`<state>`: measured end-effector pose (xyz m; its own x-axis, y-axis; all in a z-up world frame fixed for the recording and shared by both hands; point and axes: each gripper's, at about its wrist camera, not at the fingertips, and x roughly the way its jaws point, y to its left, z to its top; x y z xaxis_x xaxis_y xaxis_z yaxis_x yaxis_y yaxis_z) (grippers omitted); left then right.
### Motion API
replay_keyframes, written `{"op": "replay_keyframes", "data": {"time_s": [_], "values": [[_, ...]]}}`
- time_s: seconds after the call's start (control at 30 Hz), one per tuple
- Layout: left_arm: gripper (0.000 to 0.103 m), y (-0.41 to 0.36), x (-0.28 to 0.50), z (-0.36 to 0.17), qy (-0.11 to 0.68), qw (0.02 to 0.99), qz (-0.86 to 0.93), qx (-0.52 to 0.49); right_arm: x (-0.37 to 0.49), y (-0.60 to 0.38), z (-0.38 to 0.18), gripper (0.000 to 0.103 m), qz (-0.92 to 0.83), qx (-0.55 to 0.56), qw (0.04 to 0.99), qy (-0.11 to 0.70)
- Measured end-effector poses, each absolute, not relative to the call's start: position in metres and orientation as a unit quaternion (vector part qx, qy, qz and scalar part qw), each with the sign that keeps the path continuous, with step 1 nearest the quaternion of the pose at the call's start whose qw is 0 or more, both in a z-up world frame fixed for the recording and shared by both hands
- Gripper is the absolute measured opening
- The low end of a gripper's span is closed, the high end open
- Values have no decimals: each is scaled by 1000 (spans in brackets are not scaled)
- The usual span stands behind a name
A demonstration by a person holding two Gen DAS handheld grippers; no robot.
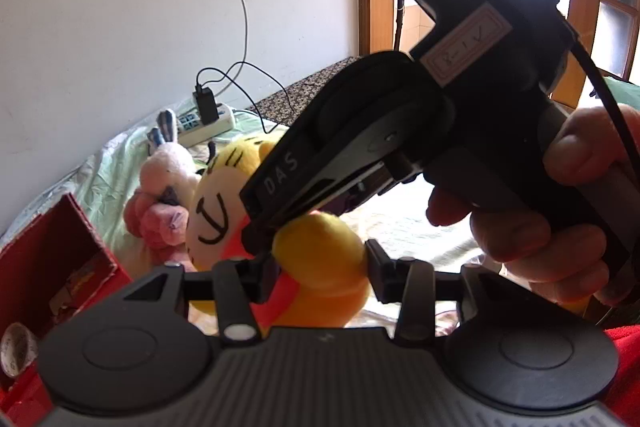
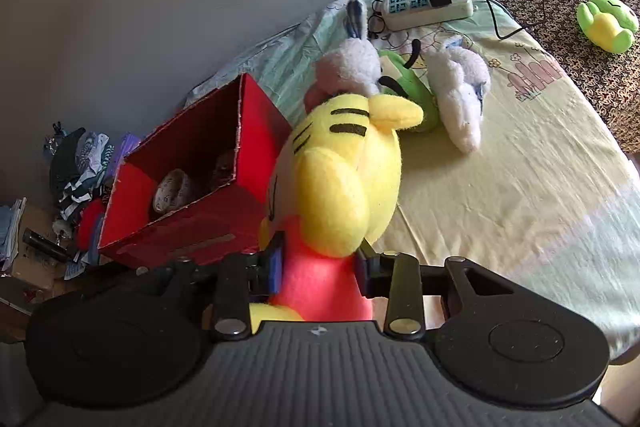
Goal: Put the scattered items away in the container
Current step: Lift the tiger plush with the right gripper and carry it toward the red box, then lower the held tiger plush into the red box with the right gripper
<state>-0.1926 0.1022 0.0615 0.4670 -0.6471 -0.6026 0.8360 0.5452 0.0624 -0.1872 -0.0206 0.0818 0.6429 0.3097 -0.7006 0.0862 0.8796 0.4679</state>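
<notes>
tiger toy [image 2: 344,183] clamped by left hand-held gripper [image 1: 320,267] and right hand-held gripper [image 2: 320,267] | two-point hold against sag | red box [image 2: 192,163] at frame left is the goal

left gripper [image 1: 320,267] clamped, right gripper [image 2: 320,267] clamped, both angled downward
</notes>
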Motion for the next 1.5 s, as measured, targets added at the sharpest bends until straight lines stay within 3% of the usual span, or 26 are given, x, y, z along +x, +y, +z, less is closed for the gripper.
{"op": "replay_keyframes", "data": {"time_s": [0.63,1.1,1.5], "values": [[42,215,-183,117,196,894,-375,146,-122,83,124,37,144,197,903,355],[41,207,-100,99,227,899,-360,100,-46,100,106,37,137,104,910,376],[40,221,-96,71,283,886,-367,27,-17,113,75,37,131,22,900,415]]}}
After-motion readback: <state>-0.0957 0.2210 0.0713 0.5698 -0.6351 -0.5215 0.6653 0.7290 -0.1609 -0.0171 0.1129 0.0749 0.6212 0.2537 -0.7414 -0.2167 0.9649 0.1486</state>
